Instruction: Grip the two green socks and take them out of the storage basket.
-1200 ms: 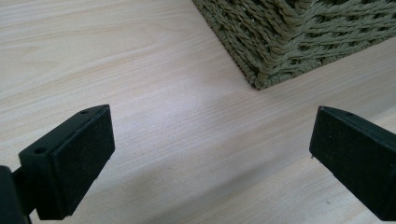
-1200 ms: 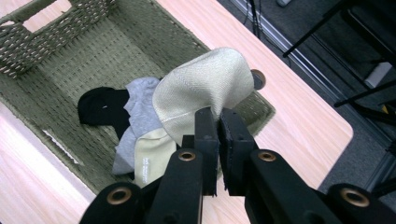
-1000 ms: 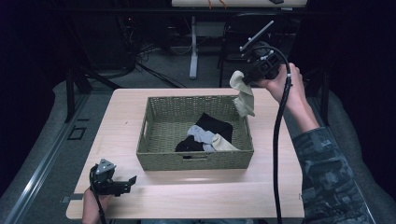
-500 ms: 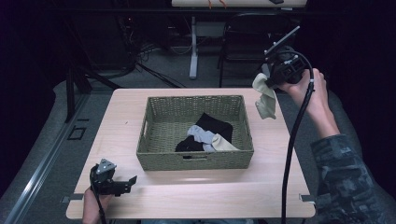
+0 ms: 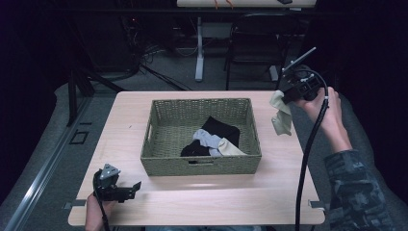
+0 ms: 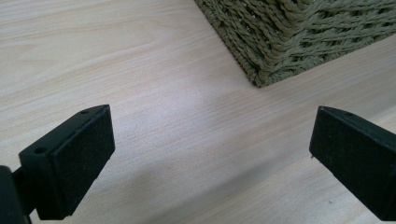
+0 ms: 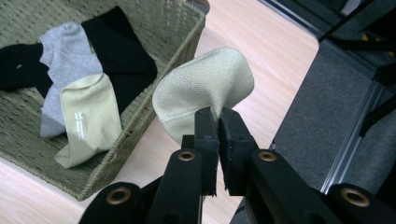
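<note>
At the far right edge of the pale wooden table (image 5: 202,202), my right gripper (image 5: 290,94) has its two black jaws pinched together on a pale olive-beige sock (image 5: 281,115), which hangs limp from them in the air, beside the basket's right wall and apart from it. In the right gripper view that sock (image 7: 205,86) bulges up above the pressed jaw tips of the right gripper (image 7: 218,123), with the table edge and dark floor beyond it.

The rectangular woven green-brown wicker basket (image 5: 202,163) sits at the middle of the table. Inside it, toward the near right corner, lie a black sock (image 5: 221,131), a light grey sock (image 5: 206,139) across it, and a second pale olive-beige sock (image 5: 232,147) against the near wall; the right gripper view shows the same heap, with the second pale sock (image 7: 86,116) resting partly on the grey one.

My left gripper (image 5: 130,188) rests low at the near left corner of the table, well apart from the basket. Its jaws stand wide apart with nothing between them, bare wood under them and a basket corner (image 6: 299,37) ahead.
</note>
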`<action>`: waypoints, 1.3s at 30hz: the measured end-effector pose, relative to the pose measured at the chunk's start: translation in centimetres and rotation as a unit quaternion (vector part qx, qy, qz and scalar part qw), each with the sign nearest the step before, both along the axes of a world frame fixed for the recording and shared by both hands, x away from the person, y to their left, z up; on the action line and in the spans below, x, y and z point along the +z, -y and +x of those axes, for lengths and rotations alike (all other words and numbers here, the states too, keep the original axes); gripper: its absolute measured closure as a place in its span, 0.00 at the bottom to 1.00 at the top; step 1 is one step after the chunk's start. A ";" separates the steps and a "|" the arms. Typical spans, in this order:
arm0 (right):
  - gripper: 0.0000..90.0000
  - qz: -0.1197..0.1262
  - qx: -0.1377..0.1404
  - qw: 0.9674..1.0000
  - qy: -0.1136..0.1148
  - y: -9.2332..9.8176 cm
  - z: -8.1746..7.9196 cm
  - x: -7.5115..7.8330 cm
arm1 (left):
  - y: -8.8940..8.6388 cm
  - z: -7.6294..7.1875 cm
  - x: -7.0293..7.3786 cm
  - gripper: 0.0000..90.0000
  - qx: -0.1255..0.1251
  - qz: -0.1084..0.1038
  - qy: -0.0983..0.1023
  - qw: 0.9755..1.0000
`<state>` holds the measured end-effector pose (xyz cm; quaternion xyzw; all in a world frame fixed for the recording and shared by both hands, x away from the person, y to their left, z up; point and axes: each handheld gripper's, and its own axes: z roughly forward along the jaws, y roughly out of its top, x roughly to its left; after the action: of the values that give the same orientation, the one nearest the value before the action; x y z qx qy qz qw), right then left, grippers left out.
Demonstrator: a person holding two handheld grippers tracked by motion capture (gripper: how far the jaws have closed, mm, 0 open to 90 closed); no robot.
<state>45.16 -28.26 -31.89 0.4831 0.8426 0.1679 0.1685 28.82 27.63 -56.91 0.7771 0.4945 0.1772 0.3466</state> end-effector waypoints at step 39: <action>0.96 0.021 -0.023 0.990 -0.139 0.6 2.8 -15.0 | 0.0 0.0 0.0 0.00 0.003 0.001 0.001 1.000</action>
<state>47.94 -28.90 -46.94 0.5246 0.8428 0.1129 0.0429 28.79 27.65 -56.93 0.7756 0.4967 0.1790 0.3460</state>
